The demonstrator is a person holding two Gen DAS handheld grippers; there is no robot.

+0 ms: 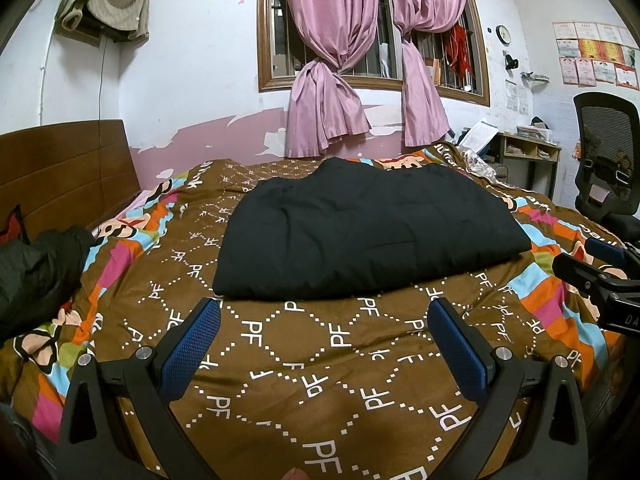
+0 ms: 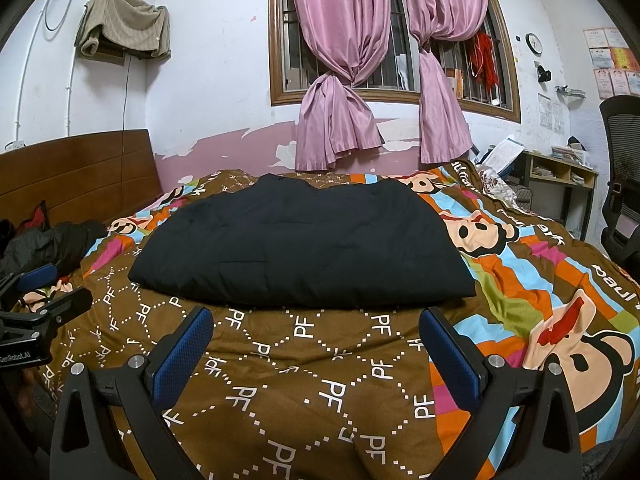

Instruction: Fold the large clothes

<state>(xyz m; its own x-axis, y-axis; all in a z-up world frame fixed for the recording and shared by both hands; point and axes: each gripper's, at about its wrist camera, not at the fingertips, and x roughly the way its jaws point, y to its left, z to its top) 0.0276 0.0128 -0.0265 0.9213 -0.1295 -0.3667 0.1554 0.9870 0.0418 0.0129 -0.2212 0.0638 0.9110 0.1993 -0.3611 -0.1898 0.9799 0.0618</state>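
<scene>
Black padded garment (image 1: 360, 232), already folded into a flat block, lies mid-bed on the brown patterned quilt (image 1: 320, 360), toward the far edge. Left gripper (image 1: 324, 344) and right gripper (image 2: 316, 344) hover short of its near hem, both spread wide, empty. Next fold: pinch both near corners together, lift evenly. A crumpled dark jacket (image 2: 52, 244) by the headboard (image 1: 68, 168) is well clear.

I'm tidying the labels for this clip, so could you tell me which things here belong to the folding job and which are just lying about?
Part of the job:
- black garment, folded flat on the bedspread
- left gripper and right gripper, both open and empty

Just lying about:
- crumpled dark jacket by the headboard
- office chair
- pink curtains
- beige cloth on the wall
</scene>
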